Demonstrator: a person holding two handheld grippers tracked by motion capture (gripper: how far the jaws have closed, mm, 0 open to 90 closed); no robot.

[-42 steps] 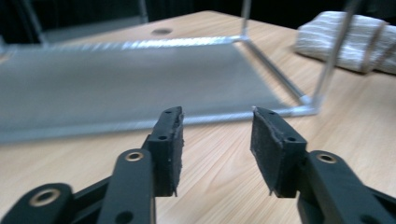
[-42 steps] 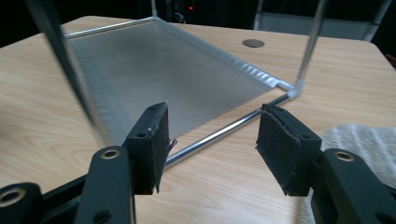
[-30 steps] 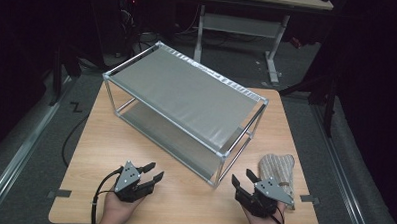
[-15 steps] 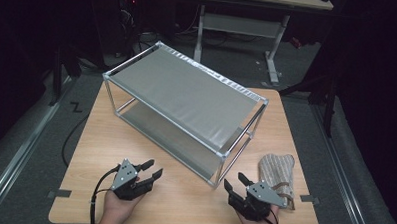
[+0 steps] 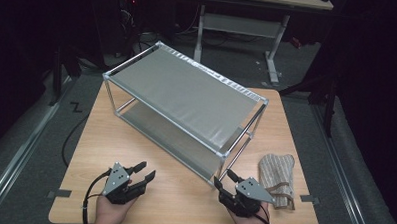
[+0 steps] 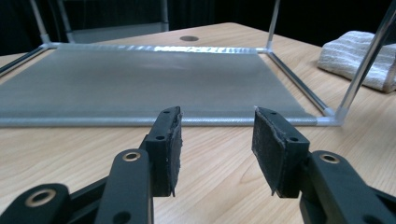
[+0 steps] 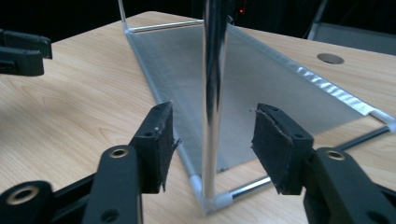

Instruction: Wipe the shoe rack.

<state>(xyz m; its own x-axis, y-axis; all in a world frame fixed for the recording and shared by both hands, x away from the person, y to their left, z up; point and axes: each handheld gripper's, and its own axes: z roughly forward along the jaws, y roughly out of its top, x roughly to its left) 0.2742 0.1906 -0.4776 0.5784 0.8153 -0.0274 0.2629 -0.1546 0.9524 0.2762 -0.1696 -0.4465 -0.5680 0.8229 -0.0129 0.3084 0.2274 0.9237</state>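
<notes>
Two grippers sit at the table's near edge, facing the rack (image 5: 187,96), which stands mid-table on a slant. The right gripper (image 5: 225,182), at five o'clock, lines up on the rack's near corner post (image 7: 212,93); the post stands between its jaws, untouched, and the jaws have just been closing, likely to grip it. The left gripper (image 5: 145,171), at seven o'clock, waits open and empty. A cloth (image 5: 277,177) lies at four o'clock. Since a second ago, the right gripper has slid left, off the cloth toward the post.
</notes>
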